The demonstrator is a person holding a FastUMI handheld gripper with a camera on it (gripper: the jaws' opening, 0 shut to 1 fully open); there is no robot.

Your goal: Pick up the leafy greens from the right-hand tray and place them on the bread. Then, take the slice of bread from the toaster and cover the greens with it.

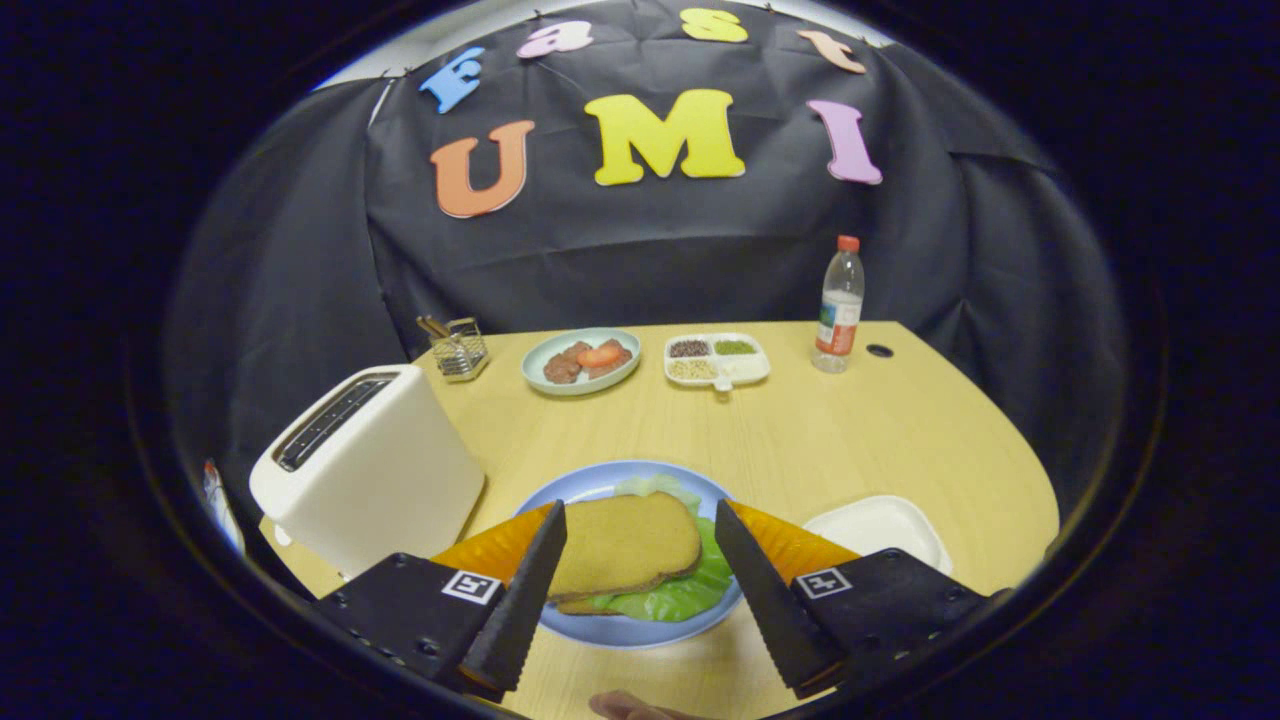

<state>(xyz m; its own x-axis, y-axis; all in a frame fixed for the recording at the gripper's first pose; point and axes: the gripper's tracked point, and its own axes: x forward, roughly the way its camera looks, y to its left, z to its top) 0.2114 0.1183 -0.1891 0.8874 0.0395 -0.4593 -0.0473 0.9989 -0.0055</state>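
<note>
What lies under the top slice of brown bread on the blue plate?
Under the top brown bread slice, between the open hand-held gripper fingers, green lettuce leaves show, then another bread edge; the rest is covered.

The fisheye camera rode on the gripper [640, 545], looking forward and slightly down along its two spread fingers [520, 600], close above the pale wooden table [850, 440], facing the booth's black cloth wall.

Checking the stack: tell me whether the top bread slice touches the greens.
Touching. The gripper view shows the top bread slice lying directly on the greens; gripper open around it.
</note>
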